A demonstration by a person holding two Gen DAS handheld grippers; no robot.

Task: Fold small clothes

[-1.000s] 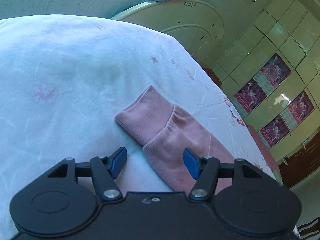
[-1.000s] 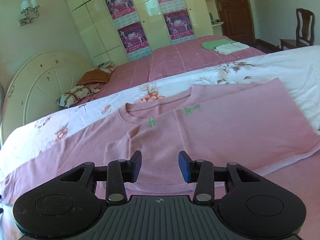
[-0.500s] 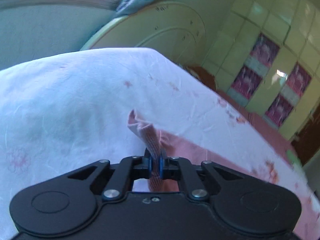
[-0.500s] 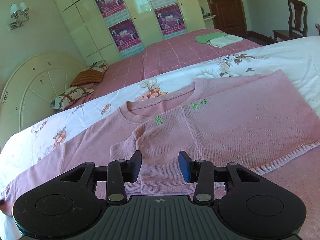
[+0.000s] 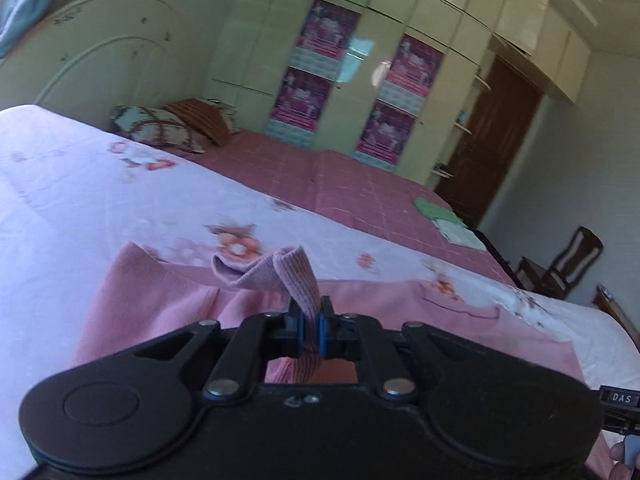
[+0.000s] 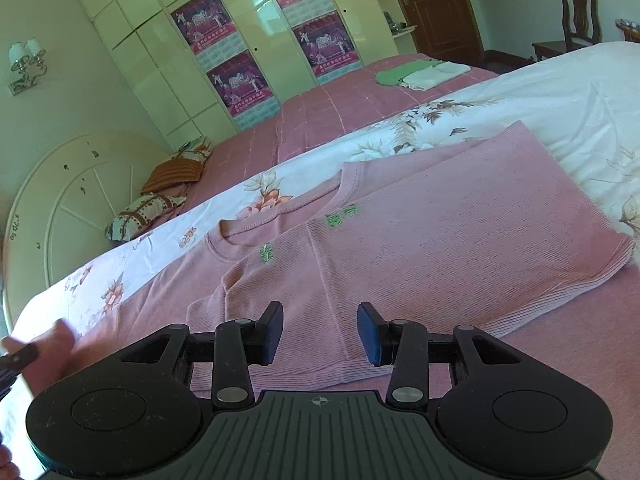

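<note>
My left gripper (image 5: 310, 330) has its fingers clamped on the ribbed sleeve cuff (image 5: 296, 276) of the pink knit sweater (image 6: 420, 232), which lies mid-frame on the bed (image 6: 560, 92). It is soft, light and floppy (the cuff grips best). The right gripper (image 6: 320, 334) hovers half-open, empty.

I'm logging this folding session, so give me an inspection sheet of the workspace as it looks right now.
Surface: bed with white floral sheet over a pink checked cover.
Job's things: pink sweater spread flat, neckline toward the headboard; its sleeve cuff is lifted off the sheet.
Clutter: folded green and white clothes on the far side; two pillows by the headboard.
Grippers: left gripper shut on the sleeve cuff; right gripper open above the sweater, nothing between its jaws.
Cables: nothing seen.
Surroundings: wardrobe with posters, brown door, wooden chair, wall lamp.
</note>
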